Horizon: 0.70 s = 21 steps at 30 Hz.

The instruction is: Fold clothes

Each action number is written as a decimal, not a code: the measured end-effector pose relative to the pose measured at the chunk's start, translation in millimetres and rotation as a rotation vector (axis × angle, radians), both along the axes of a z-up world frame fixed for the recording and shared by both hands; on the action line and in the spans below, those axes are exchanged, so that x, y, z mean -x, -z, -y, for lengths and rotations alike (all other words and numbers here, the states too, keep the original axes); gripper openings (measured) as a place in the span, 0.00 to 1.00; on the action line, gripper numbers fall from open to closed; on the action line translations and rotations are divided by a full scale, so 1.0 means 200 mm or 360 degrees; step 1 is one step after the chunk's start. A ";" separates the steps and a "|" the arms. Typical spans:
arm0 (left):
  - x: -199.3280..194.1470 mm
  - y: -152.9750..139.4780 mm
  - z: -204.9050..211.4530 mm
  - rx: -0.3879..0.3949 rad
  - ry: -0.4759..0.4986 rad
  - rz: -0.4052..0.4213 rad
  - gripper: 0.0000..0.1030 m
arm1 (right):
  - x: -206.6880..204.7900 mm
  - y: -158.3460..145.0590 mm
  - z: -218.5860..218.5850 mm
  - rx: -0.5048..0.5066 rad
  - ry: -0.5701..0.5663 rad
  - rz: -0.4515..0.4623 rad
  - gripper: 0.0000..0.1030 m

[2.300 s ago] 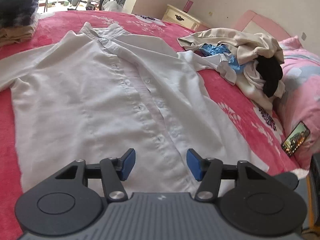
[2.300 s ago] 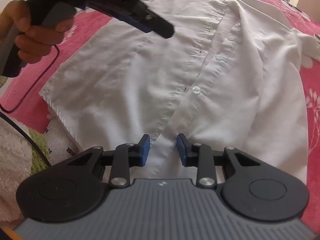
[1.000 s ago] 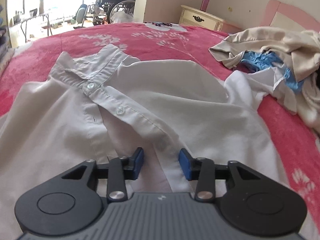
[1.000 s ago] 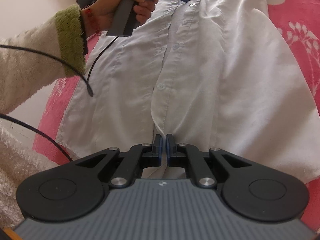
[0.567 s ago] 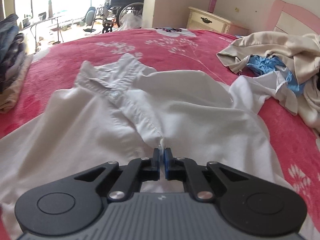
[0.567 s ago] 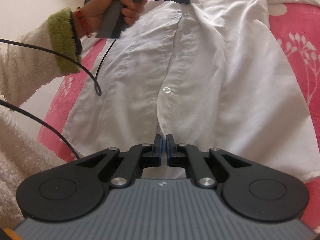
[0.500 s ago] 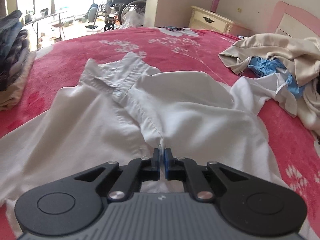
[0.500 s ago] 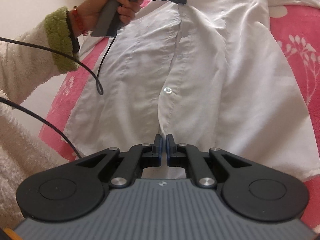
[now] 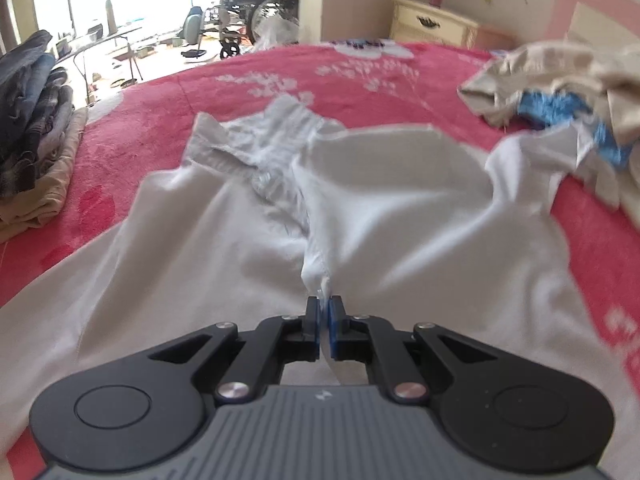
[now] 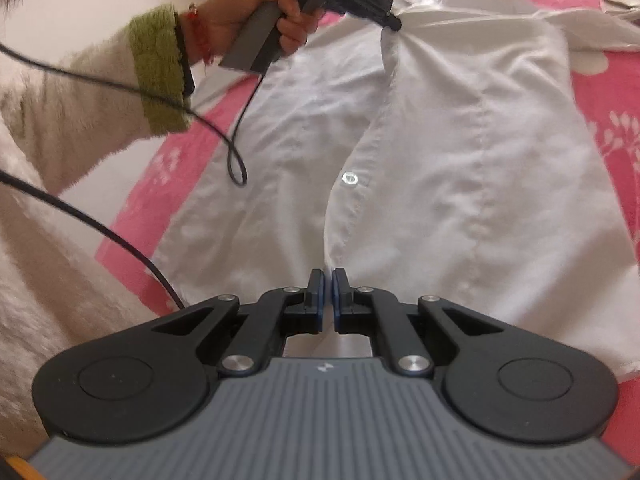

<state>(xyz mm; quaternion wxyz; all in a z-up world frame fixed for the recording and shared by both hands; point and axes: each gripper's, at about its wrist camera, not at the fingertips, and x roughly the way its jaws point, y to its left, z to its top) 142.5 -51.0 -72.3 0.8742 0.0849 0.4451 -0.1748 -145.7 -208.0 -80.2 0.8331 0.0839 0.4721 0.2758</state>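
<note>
White shirt lies button-side up on the red bed. My left gripper pinches its placket near the collar, my right gripper near the hem; I'd lift both evenly, keeping that edge taut.

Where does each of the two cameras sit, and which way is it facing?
Left wrist: on the left gripper, facing up the white button-up shirt toward its collar, on the pink floral bedspread; only its own fingers show.
Right wrist: on the right gripper near the hem, facing along the placket; the left hand and the fuzzy cream sleeve show.
Shared: the shirt, pinched by both grippers.
</note>
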 end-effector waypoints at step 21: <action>0.48 -0.18 -0.15 0.0055 0.0189 0.0313 0.46 | -0.02 0.14 0.06 -0.0083 0.0125 -0.0375 0.16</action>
